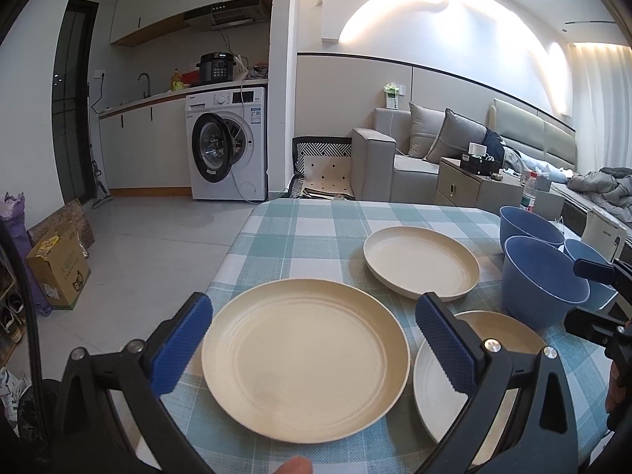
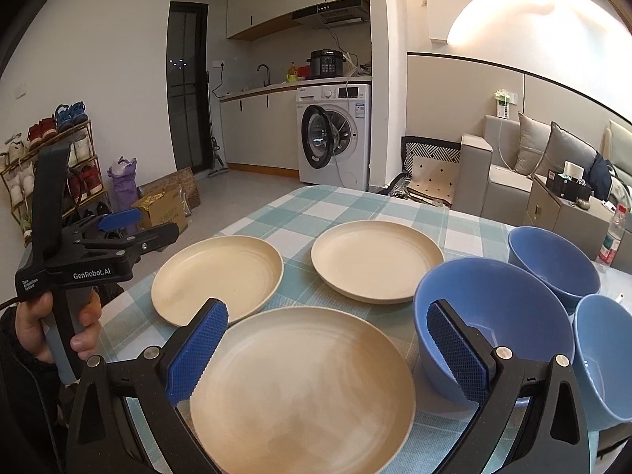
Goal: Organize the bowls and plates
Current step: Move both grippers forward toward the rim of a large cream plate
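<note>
Three cream plates lie apart on the checked tablecloth (image 1: 300, 229). My left gripper (image 1: 316, 341) is open above the front left plate (image 1: 304, 359), its blue pads either side of the rim without touching. My right gripper (image 2: 328, 351) is open the same way over the front right plate (image 2: 304, 387), which also shows behind a left finger (image 1: 434, 387). The third plate (image 1: 420, 262) lies farther back. Three blue bowls (image 2: 489, 316) (image 2: 553, 260) (image 2: 604, 355) stand separately at the right. A hand holds the left gripper (image 2: 150, 225) beside the left plate (image 2: 217, 276).
A white kettle (image 1: 604, 233) and a water bottle (image 2: 612, 237) stand past the bowls at the table's right side. The table's left edge drops to the floor, where a cardboard box (image 1: 59, 268) and a shoe rack (image 2: 51, 158) stand.
</note>
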